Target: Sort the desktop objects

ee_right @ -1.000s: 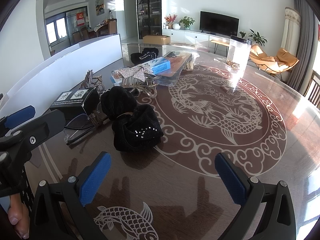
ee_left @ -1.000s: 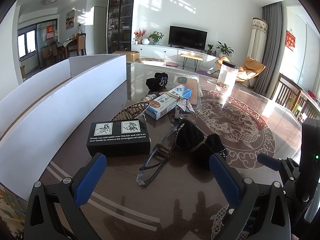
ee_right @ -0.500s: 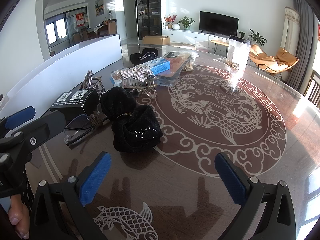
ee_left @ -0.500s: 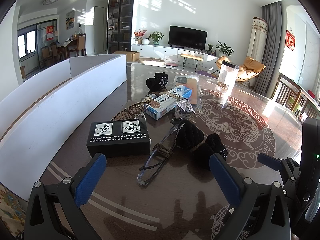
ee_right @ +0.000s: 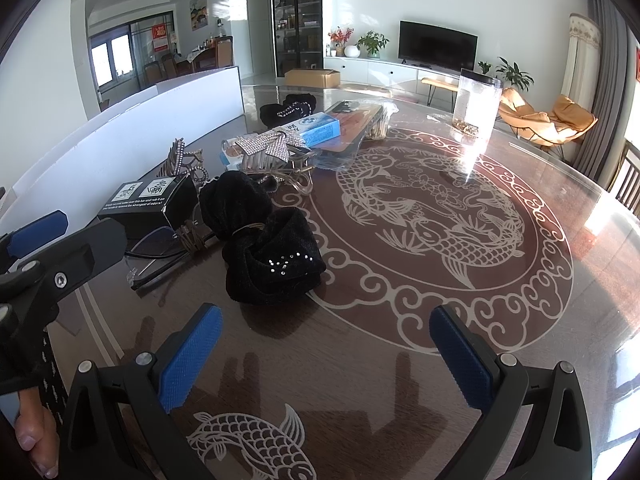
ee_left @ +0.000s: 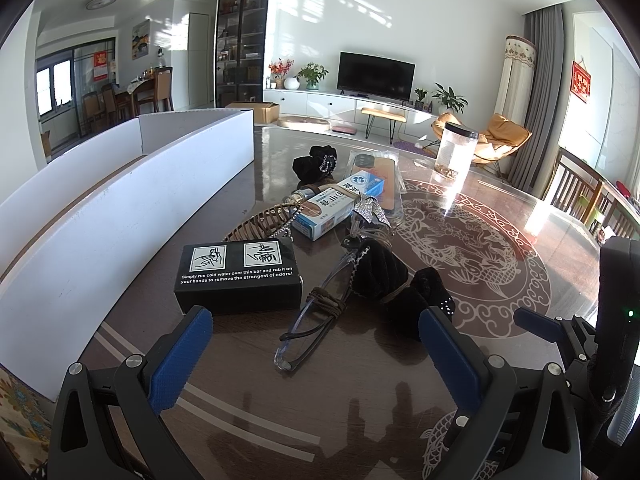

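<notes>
A black soap box (ee_left: 240,276) (ee_right: 150,202) lies on the round glass table, with clear-framed glasses (ee_left: 316,320) (ee_right: 156,248) and a black velvet bow (ee_left: 394,280) (ee_right: 264,236) beside it. Behind them sit a blue and white carton (ee_left: 340,202) (ee_right: 308,130), a rhinestone bow clip (ee_right: 268,148), a brown hair claw (ee_left: 260,222) and a second black bow (ee_left: 314,164). My left gripper (ee_left: 316,350) hovers open just short of the glasses. Over bare table in front of the velvet bow, my right gripper (ee_right: 326,350) is open and holds nothing.
A long white box (ee_left: 100,200) runs along the table's left side. A clear canister (ee_left: 456,152) (ee_right: 476,104) stands at the back right, and a wrapped phone case (ee_right: 352,120) lies near the carton. The right gripper's finger (ee_left: 536,320) shows at the left view's right edge.
</notes>
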A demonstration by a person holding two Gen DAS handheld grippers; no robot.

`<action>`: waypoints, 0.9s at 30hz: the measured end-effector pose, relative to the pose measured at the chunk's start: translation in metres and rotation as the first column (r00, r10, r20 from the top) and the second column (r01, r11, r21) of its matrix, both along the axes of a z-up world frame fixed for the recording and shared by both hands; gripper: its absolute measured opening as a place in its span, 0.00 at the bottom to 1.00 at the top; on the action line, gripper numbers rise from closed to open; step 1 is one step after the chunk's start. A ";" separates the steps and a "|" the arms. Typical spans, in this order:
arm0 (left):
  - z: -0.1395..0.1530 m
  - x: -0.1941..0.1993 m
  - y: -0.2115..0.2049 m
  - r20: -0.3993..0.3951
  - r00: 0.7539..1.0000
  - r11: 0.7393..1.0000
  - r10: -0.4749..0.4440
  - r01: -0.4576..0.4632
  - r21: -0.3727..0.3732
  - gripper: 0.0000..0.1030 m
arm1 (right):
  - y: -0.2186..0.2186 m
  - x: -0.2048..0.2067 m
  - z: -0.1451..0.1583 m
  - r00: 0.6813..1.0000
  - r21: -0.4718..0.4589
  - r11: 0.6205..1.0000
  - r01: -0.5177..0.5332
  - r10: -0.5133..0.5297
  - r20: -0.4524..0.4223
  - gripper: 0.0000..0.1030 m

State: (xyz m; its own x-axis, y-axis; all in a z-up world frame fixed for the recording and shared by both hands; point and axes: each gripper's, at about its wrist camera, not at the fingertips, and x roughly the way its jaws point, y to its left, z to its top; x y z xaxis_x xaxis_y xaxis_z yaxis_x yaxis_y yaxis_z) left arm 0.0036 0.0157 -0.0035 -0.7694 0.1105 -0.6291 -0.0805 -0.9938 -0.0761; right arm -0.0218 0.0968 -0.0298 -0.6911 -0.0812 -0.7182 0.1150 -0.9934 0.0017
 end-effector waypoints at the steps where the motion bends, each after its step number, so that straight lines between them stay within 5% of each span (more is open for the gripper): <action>1: 0.000 0.000 0.000 0.000 1.000 1.000 0.000 0.000 0.000 1.00 | 0.000 0.000 0.000 1.000 0.000 1.000 0.000 0.000 0.001 1.00; 27: 0.004 0.001 0.001 0.000 1.000 1.000 -0.001 0.001 -0.001 1.00 | 0.000 -0.002 -0.001 1.000 -0.001 1.000 0.003 -0.003 0.005 1.00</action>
State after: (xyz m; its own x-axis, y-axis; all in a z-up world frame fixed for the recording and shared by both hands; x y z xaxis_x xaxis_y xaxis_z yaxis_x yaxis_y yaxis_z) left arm 0.0044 0.0168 0.0003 -0.7694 0.1108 -0.6291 -0.0818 -0.9938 -0.0750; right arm -0.0236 0.0964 -0.0306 -0.6878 -0.0801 -0.7215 0.1122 -0.9937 0.0034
